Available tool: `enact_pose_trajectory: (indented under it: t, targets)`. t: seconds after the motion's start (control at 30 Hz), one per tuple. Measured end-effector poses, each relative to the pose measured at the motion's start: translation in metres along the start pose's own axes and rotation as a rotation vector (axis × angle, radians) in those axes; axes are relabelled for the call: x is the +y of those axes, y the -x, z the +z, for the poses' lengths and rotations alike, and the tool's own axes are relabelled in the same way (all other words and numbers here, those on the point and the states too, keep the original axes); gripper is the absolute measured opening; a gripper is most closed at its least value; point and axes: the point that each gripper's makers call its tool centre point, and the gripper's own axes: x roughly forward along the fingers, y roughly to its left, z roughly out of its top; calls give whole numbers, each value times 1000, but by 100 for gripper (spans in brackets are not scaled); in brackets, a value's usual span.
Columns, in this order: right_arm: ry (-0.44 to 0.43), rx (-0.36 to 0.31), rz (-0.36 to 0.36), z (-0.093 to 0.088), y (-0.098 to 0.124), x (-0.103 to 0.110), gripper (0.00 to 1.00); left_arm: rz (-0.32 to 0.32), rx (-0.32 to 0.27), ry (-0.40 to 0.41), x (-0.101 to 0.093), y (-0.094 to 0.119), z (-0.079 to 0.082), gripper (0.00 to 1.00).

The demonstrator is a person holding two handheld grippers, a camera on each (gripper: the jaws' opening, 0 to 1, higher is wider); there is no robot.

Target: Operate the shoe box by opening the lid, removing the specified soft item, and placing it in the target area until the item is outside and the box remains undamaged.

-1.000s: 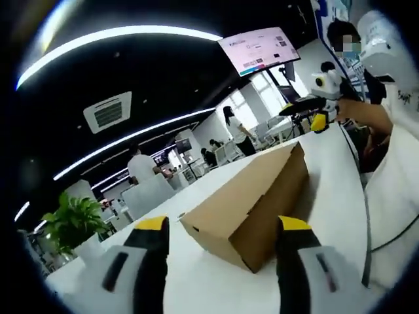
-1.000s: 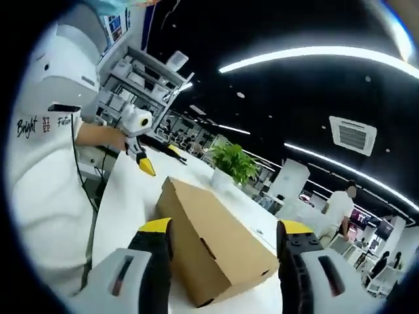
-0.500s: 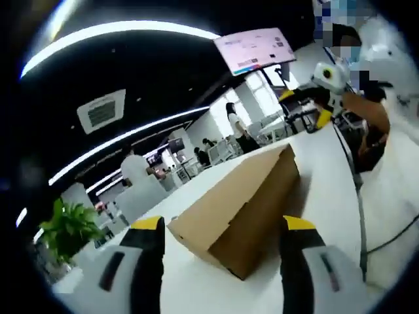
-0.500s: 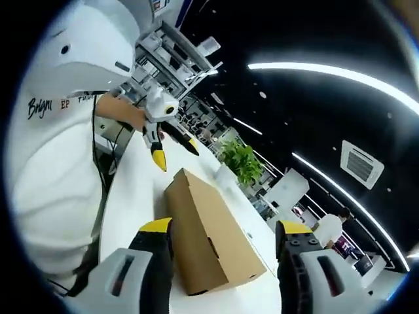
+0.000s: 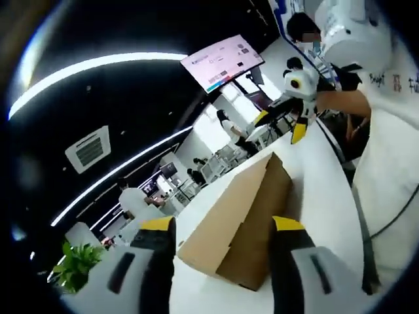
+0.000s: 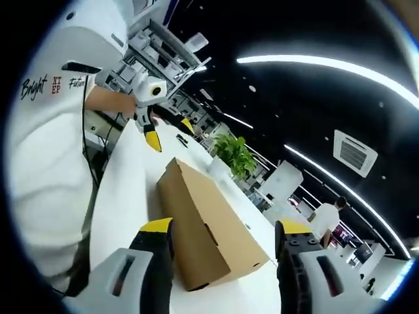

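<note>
A closed brown cardboard shoe box (image 5: pixel 239 219) lies on the white table (image 5: pixel 314 190), its lid down, so nothing inside shows. In the left gripper view my left gripper (image 5: pixel 222 226) stands open, its yellow-tipped jaws on either side of the box's near end, apart from it. Beyond the box's far end hovers my right gripper (image 5: pixel 280 125), jaws spread. The right gripper view shows the same box (image 6: pixel 203 226) from the other end, framed by my open right gripper (image 6: pixel 226 227). The left gripper (image 6: pixel 169 133) hangs open past the far end.
A person in a white printed shirt (image 6: pixel 46 150) stands along the table edge, holding both grippers. A dark cable (image 5: pixel 363 229) runs along that edge. A potted plant (image 6: pixel 232 154) stands behind the box. Other people and desks fill the office beyond.
Both views have tilted and shifted with the hands. The box has stayed in place with its lid down, and both grippers have stayed open.
</note>
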Motion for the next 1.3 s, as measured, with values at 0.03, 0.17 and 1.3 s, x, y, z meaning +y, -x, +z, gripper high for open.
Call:
enact_pose_trajectory:
  t: [0.03, 0.17, 1.3]
  targets:
    - [3, 2, 3, 0, 0, 1, 62, 14, 6, -14, 1, -1, -2, 56]
    - [50, 28, 15, -3, -5, 3, 55, -16, 100, -91, -14, -11, -30, 61]
    - [145, 132, 27, -36, -16, 24, 48, 38, 204, -185, -14, -9, -54, 66]
